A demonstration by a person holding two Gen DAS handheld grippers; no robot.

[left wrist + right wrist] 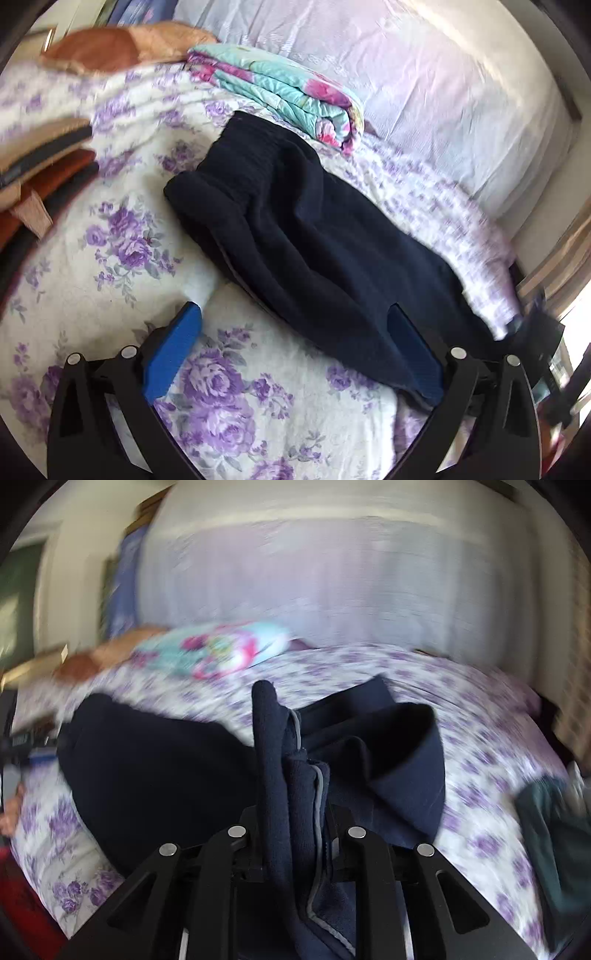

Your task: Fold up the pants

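Dark navy fleece pants (295, 229) lie across the purple-flowered bedspread (110, 229), waistband toward the far side. My left gripper (295, 339) hovers over their near end with its jaws wide apart. Its left blue pad (173, 354) is over the bedspread and its right pad (413, 354) is over the pants' edge; nothing is pinched. In the right wrist view my right gripper (295, 812) is shut on a bunched end of the pants (291, 775), with a grey-trimmed hem standing up between the jaws. The rest of the pants (155, 775) trails to the left, and the view is blurred.
A folded teal and pink quilt (280, 88) lies just beyond the pants. Orange-brown cushions (122, 48) sit at the far left, and stacked tan and orange items (44, 155) are at the left edge. A pale lilac sheet (424, 74) covers the far side. A dark green cloth (546, 819) lies at the right.
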